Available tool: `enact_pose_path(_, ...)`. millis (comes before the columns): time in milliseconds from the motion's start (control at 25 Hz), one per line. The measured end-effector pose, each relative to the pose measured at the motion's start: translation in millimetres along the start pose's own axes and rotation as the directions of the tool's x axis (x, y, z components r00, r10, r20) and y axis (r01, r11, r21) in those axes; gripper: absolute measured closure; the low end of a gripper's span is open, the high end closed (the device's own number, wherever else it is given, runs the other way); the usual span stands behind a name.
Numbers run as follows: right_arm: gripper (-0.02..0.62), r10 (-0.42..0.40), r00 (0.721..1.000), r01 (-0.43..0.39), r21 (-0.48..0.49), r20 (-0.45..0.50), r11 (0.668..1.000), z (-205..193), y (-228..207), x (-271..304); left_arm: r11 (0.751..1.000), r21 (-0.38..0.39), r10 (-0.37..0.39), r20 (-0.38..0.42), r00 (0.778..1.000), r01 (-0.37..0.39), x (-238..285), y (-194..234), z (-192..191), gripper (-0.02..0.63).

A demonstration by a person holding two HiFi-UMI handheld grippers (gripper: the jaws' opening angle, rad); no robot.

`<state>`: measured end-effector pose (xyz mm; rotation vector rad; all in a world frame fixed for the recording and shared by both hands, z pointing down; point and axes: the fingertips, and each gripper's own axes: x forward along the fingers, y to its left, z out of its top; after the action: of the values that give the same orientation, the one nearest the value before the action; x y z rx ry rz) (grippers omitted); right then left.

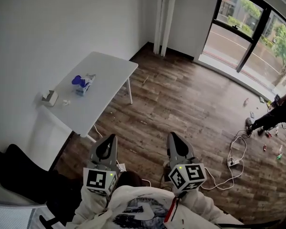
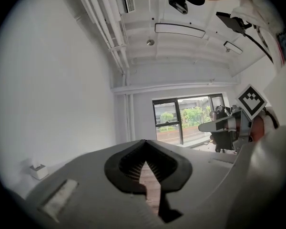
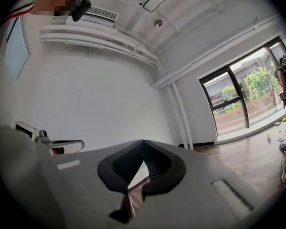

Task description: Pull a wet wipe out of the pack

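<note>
The wet wipe pack (image 1: pixel 82 85), pale with a blue lid, stands on a white table (image 1: pixel 109 68) by the left wall in the head view. Both grippers are held close to my chest, far from the table and over the wooden floor. The left gripper (image 1: pixel 109 138) is shut, its tips meeting with nothing between them (image 2: pixel 144 142). The right gripper (image 1: pixel 173 136) is also shut and empty (image 3: pixel 144 143). Both point level, out into the room. The pack does not show in either gripper view.
A small white box (image 1: pixel 50 98) and a crumpled scrap (image 1: pixel 66 102) lie near the pack. A dark object (image 1: pixel 19 171) sits at lower left. A white cable and power strip (image 1: pixel 233 161) lie on the floor to the right, and a person (image 1: pixel 276 114) stands by the window.
</note>
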<state>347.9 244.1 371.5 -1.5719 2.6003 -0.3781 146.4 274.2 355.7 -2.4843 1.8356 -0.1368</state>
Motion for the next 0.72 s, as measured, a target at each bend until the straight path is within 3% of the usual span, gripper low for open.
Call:
enact_pose_path(200, 0.594, -0.055, 0.998, 0.056, 0.011, -0.008, 0.998, -3, -17, 3, 1.0, 0.005, -0.022, -0.003, 1.0, 0.022, 21, 9, -5, 0.604)
enact_pose_path(400, 0.594, -0.123, 0.992, 0.123, 0.023, -0.006, 0.992, -3, -44, 11, 0.997, 0.08, 0.006, 0.008, 1.0, -0.007, 47, 41, -1, 0.604)
enact_pose_path(720, 0.592, -0.142, 0.99, 0.142, 0.005, -0.005, 0.99, 10, -68, 71, 0.999, 0.044, 0.022, 0.002, 1.0, -0.022, 112, 90, -1, 0.604)
